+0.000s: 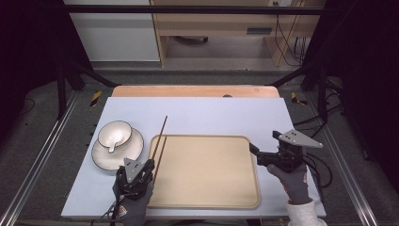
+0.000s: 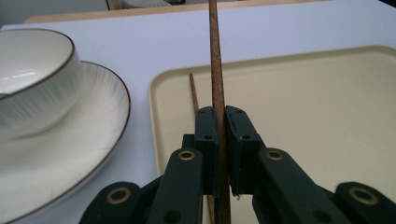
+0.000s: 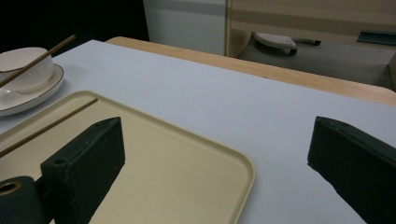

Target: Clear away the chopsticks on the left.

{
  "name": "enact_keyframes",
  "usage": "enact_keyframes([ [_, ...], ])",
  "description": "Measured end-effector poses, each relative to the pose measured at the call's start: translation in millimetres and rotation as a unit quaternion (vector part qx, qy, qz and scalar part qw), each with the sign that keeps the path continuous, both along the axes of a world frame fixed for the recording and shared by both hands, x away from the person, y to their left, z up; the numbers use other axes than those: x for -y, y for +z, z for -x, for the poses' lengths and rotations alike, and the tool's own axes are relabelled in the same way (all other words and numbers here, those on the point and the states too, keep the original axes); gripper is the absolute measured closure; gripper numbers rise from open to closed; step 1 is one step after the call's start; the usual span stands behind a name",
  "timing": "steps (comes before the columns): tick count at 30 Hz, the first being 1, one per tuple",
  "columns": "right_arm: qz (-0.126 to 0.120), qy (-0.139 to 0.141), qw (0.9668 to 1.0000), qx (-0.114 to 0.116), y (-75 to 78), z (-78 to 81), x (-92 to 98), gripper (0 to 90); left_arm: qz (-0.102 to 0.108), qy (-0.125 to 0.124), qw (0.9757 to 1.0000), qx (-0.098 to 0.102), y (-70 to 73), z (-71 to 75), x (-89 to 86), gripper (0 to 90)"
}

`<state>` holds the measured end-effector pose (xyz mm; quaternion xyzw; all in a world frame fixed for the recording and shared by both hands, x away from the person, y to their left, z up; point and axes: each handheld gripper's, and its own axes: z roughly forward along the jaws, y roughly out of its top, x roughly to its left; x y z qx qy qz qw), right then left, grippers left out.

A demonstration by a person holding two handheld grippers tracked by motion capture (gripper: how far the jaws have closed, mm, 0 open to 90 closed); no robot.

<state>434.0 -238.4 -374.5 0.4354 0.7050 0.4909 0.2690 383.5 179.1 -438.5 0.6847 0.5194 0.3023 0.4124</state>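
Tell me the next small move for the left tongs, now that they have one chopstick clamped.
Probably lower the held chopstick beside the other chopstick lying along the tray's left edge, then open. The left tongs grip one stick, raised and angled out past the tray rim; its mate already rests in the tray. The right tongs hover open.

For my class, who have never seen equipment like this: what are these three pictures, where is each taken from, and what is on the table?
A person in grey gloves holds a pair of black tongs in each hand. The high view looks down from above; each of the other two comes from a camera riding on one set of tongs.

On the white table lie a beige tray and, to its left, a white bowl on a plate.

The left tongs are shut on one brown chopstick; the second chopstick lies on the tray. The right tongs are open, holding nothing.
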Motion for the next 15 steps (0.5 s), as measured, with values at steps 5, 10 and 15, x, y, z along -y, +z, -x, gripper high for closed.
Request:
enact_keyframes([
  [5,0.001,0.001,1.0000,-0.002,-0.8,-0.6,-1.1,4.1,0.004,0.004,0.9999,-0.011,-12.1,0.7,5.8,83.7],
  [10,0.004,0.003,1.0000,-0.004,-1.7,-1.2,-1.9,4.1,0.005,0.003,0.9998,-0.021,-22.2,1.2,11.6,83.7],
  [15,0.005,0.004,1.0000,-0.005,-2.3,-1.6,-2.6,4.1,0.003,0.003,0.9995,-0.031,-29.7,-0.7,15.1,83.7],
])
